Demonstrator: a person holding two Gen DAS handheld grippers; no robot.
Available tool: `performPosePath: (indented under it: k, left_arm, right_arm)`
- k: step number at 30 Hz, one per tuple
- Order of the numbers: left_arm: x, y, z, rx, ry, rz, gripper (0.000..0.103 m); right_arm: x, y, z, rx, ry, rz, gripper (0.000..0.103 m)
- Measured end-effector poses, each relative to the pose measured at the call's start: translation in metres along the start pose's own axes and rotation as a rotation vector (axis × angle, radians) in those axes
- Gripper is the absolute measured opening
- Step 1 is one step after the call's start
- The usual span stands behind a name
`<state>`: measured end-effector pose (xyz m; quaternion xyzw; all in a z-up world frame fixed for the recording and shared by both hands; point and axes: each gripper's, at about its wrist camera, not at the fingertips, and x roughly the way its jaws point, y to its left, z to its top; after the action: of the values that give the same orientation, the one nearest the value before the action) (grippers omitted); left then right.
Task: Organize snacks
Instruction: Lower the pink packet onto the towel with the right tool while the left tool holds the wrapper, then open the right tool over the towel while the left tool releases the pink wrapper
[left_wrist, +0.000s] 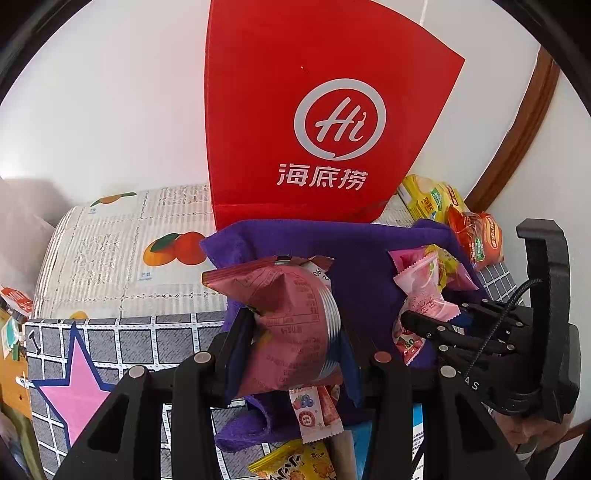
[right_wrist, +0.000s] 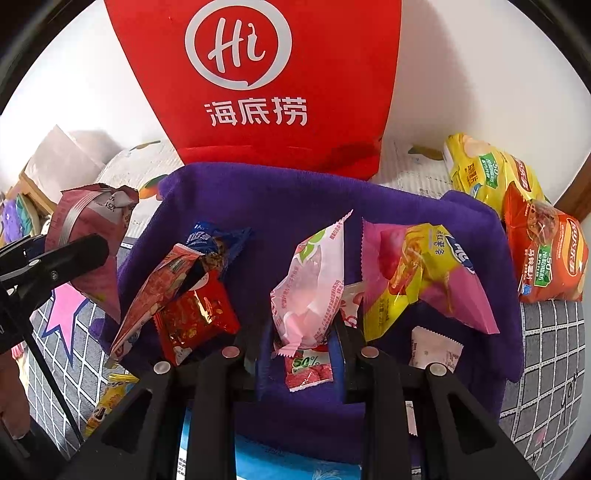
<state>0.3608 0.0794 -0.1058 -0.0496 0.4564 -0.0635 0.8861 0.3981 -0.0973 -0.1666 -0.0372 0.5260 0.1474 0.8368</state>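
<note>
Our left tongs (left_wrist: 291, 325) grip a maroon snack packet (left_wrist: 291, 317) above the purple cloth (right_wrist: 258, 206); our right tongs (right_wrist: 301, 343) clamp a pale pink packet (right_wrist: 310, 288) near the red bag (right_wrist: 295, 92).

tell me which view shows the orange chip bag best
The right wrist view: the orange chip bag lies whole and unobstructed at the right, beside the yellow chip bag. In the left wrist view it shows small and squeezed near the edge, partly behind the purple cloth.
</note>
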Motion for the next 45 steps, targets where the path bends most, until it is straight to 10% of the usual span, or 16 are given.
performPosePath:
  k: [45]
  left_arm:
    - [0.014, -0.008, -0.004, -0.021, 0.02, -0.091, 0.042]
  right_arm:
    - [-0.063, -0.012, 0.001, 0.014, -0.146, -0.004, 0.049]
